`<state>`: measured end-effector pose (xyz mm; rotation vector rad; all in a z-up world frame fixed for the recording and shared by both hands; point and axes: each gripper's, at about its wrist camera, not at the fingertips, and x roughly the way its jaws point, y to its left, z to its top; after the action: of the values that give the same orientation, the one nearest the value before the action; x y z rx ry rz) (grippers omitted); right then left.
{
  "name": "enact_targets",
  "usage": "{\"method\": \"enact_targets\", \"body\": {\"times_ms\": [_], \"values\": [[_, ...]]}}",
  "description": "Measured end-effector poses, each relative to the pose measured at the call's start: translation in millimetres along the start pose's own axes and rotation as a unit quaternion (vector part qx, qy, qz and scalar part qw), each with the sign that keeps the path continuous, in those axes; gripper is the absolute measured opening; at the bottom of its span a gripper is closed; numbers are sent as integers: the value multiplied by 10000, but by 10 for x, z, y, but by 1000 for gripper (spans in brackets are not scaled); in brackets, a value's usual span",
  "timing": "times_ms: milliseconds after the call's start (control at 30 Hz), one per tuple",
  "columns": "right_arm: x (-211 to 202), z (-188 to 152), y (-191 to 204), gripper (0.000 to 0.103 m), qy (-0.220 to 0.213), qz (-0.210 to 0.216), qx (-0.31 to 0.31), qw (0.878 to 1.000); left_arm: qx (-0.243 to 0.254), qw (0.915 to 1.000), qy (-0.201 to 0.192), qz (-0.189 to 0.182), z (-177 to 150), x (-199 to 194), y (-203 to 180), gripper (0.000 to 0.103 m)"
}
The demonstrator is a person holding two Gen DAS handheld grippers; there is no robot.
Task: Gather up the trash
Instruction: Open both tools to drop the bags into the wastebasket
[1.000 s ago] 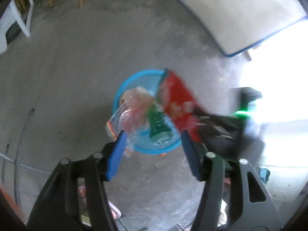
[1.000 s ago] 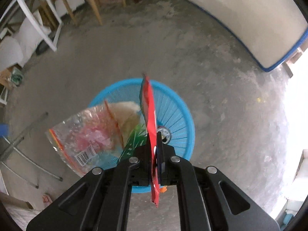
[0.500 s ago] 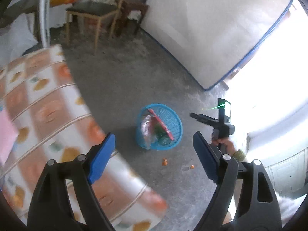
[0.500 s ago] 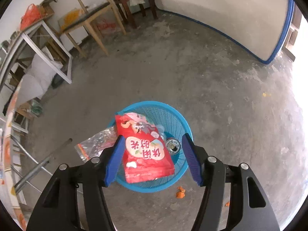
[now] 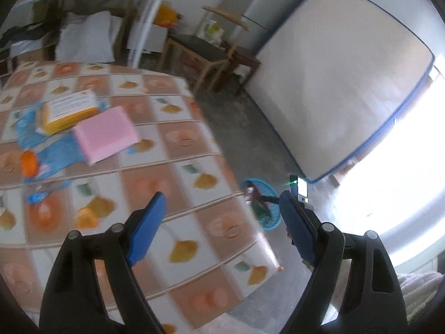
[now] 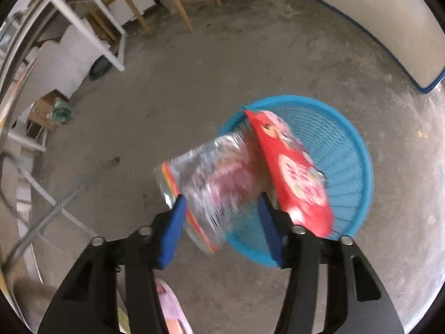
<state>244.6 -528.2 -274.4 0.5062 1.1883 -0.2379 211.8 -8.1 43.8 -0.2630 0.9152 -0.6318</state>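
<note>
A blue plastic basket (image 6: 345, 150) stands on the concrete floor. A red snack packet (image 6: 294, 172) and a clear plastic wrapper (image 6: 211, 178) lie in it, leaning over its near rim. My right gripper (image 6: 221, 208) is open and empty just above them. My left gripper (image 5: 219, 217) is open and empty over a table with a flowered cloth (image 5: 172, 178). On that table lie a pink pad (image 5: 105, 136), a yellow box (image 5: 66, 111), blue wrappers (image 5: 55, 153) and an orange cap (image 5: 29, 162). The basket also shows in the left wrist view (image 5: 269, 222) beyond the table edge.
A white mattress (image 5: 339, 78) leans on the wall. Wooden chairs (image 5: 205, 55) and a white metal frame (image 6: 91, 30) stand at the back. Metal table legs (image 6: 47, 203) cross the floor at the left of the right wrist view.
My right gripper opened and let go of the red packet, which dropped into the basket. My left gripper swung up and away from the basket to over the table.
</note>
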Motion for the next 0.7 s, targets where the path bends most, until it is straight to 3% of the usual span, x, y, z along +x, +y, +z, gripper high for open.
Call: {"method": "enact_targets", "body": {"times_ms": [100, 200, 300, 367, 400, 500, 600, 700], "values": [[93, 217, 103, 50, -129, 315, 270, 9991, -94, 9996, -29, 253, -64, -141, 198, 79], [130, 380, 341, 51, -170, 462, 117, 9987, -224, 9991, -82, 363, -94, -240, 376, 79], [265, 444, 626, 53, -56, 59, -489, 9988, -344, 9986, -123, 369, -112, -258, 499, 79], [414, 356, 760, 52, 49, -737, -1131, 9908, -384, 9985, -136, 370, -118, -269, 556, 79], [487, 290, 728, 51, 130, -929, -1250, 9877, -401, 9984, -136, 366, -128, -270, 571, 79], [649, 169, 439, 34, 370, -1209, -950, 9874, -474, 9983, -141, 314, -151, -272, 626, 79], [767, 131, 158, 22, 533, -1375, -588, 9873, -535, 9982, -103, 253, -185, -236, 658, 79], [836, 71, -10, 21, 638, -1420, -430, 9869, -589, 9981, -35, 196, -219, -199, 669, 79]]}}
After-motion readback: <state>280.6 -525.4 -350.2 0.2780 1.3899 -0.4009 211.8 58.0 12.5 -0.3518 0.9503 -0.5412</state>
